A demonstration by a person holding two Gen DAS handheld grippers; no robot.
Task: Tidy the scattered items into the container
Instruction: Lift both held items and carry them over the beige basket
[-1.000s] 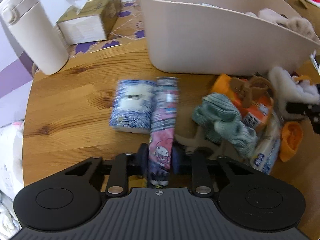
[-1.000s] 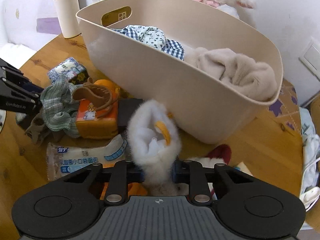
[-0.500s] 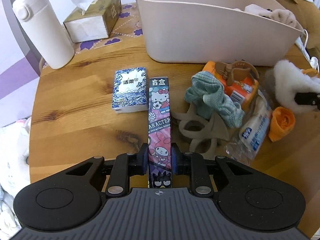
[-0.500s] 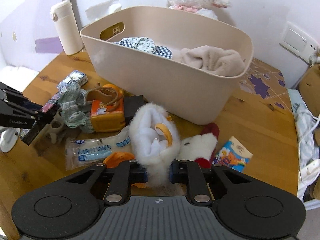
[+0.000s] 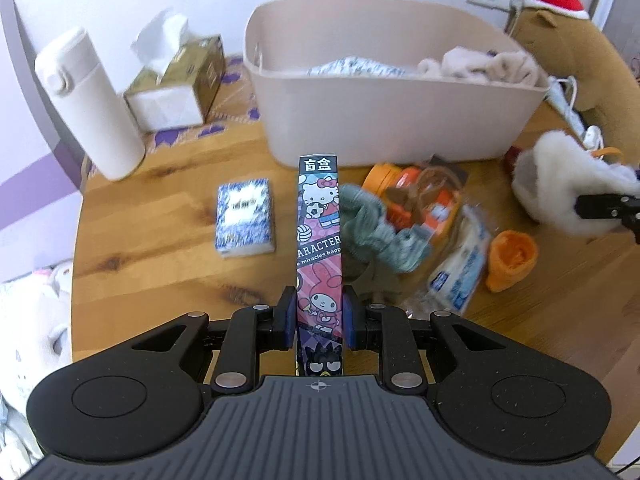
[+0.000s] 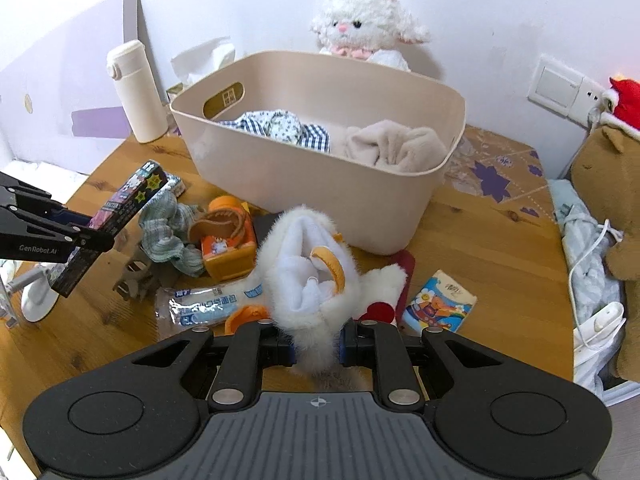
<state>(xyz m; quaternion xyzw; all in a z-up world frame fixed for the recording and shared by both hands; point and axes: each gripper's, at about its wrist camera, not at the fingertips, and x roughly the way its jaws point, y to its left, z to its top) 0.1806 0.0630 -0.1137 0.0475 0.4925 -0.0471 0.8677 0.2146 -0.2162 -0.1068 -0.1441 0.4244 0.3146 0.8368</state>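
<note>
Your left tool (image 5: pixel 319 316) is clamped on the cartoon box (image 5: pixel 320 240), your right tool (image 6: pixel 316 346) on the white plush (image 6: pixel 308 268); both loads are clear of the bench (image 6: pixel 480 240). Next, carry each over the beige tub (image 6: pixel 320 184) at the far side, then release.

The wooden table (image 6: pixel 480 240) carries a beige tub (image 6: pixel 320 184), a white flask (image 6: pixel 136 92), a tissue box (image 5: pixel 176 80), two tissue packs (image 5: pixel 245 216) (image 6: pixel 440 300), a green cloth (image 6: pixel 168 236), an orange box (image 6: pixel 228 252) and a wipes packet (image 6: pixel 208 304).
</note>
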